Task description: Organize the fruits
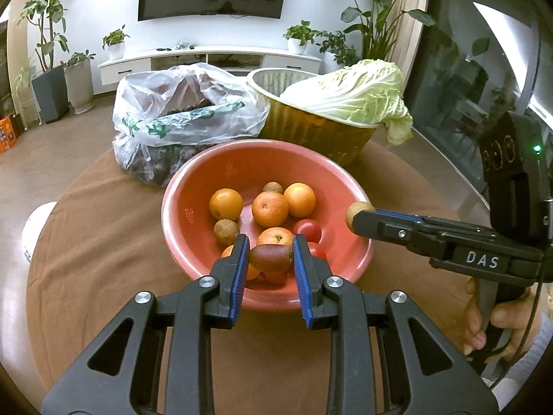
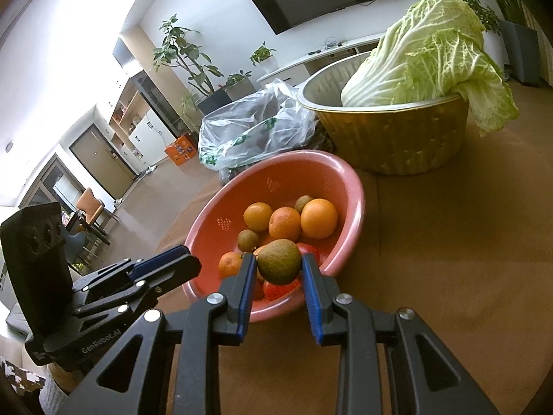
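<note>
A red bowl (image 1: 207, 180) on the brown table holds several oranges (image 1: 269, 208), small brown fruits (image 1: 226, 231) and red tomatoes (image 1: 308, 229); the bowl also shows in the right wrist view (image 2: 349, 186). My left gripper (image 1: 270, 257) is shut on a dark brown oblong fruit (image 1: 271, 257) over the bowl's near rim. My right gripper (image 2: 279, 265) is shut on a greenish-brown round fruit (image 2: 279, 261) above the bowl's near edge. In the left wrist view the right gripper (image 1: 359, 216) comes in from the right with that fruit (image 1: 356, 209) at its tip.
A clear plastic bag (image 1: 179, 110) with dark fruit lies behind the bowl. A gold metal basin (image 1: 311, 128) with a napa cabbage (image 1: 359, 93) stands at the back right. The table has a brown cloth (image 1: 103, 242). Beyond it are floor, plants and a TV.
</note>
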Tool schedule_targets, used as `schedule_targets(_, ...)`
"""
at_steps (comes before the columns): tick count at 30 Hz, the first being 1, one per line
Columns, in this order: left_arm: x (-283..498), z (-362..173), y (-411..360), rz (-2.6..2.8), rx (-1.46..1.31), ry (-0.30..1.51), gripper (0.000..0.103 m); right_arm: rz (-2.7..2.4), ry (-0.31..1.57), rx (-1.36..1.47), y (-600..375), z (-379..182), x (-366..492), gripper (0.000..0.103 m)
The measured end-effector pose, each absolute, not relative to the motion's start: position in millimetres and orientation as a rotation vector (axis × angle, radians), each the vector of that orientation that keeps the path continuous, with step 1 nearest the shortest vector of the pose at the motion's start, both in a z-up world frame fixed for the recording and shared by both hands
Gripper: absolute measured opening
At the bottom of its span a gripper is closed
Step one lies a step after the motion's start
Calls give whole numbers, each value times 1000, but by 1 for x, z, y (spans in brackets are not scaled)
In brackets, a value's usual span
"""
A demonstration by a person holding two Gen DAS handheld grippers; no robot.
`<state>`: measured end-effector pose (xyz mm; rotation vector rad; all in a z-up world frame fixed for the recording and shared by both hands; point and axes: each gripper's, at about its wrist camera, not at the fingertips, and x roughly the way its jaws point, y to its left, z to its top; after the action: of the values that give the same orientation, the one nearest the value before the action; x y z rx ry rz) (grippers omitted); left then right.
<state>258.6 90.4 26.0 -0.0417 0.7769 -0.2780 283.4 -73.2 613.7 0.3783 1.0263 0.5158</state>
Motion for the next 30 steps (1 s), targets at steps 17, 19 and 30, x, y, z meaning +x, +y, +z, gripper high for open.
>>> schedule_targets(17, 225, 27, 92, -251, -61, 766, 36, 490, 965, 367, -92, 640, 251, 56)
schedule_targets(19, 212, 28, 91, -227, -59, 750, 64, 481, 950, 343, -95, 647, 239, 65)
schedule_targets(30, 141, 44, 77, -147, -11, 673, 92, 389, 822, 196, -109, 683, 172, 103)
